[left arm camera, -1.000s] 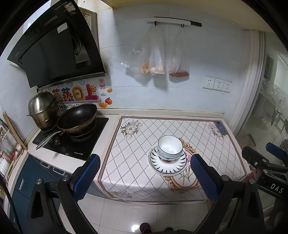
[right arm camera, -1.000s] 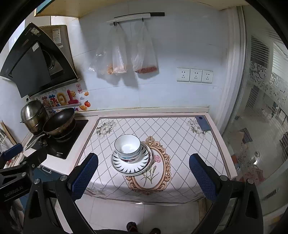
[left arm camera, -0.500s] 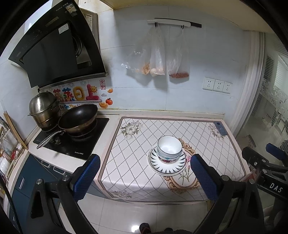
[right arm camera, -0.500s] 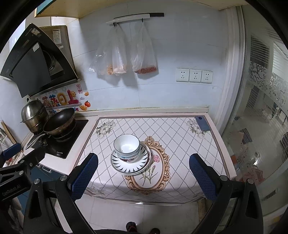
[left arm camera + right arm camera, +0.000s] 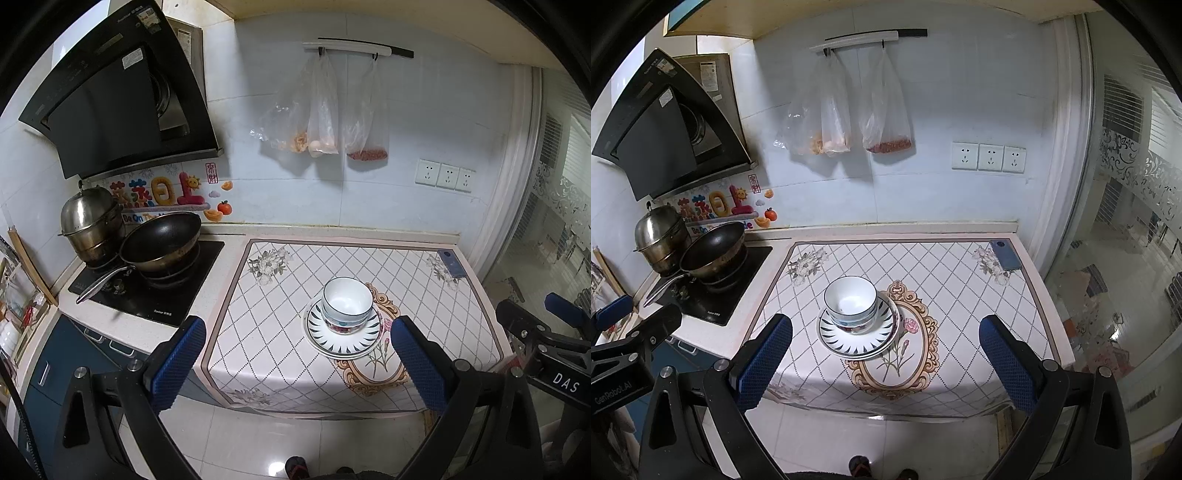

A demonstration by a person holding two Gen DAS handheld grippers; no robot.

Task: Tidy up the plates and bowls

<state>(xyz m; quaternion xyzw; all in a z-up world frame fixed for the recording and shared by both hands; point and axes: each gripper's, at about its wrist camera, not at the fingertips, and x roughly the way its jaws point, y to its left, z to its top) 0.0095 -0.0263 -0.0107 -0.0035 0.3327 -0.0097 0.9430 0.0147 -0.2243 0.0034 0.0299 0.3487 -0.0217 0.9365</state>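
A white ceramic bowl with a dark rim (image 5: 347, 300) sits nested on other bowls, on a stack of white plates with black-dashed rims (image 5: 343, 338). The stack rests near the middle of the lattice-patterned countertop mat (image 5: 273, 354). The left gripper (image 5: 297, 363) and right gripper (image 5: 884, 360) hang in front of the counter, apart from the dishes, each with its 2 blue-padded fingers spread wide and holding nothing. A black wok (image 5: 162, 242) stands on the black stove (image 5: 173, 295) at left.
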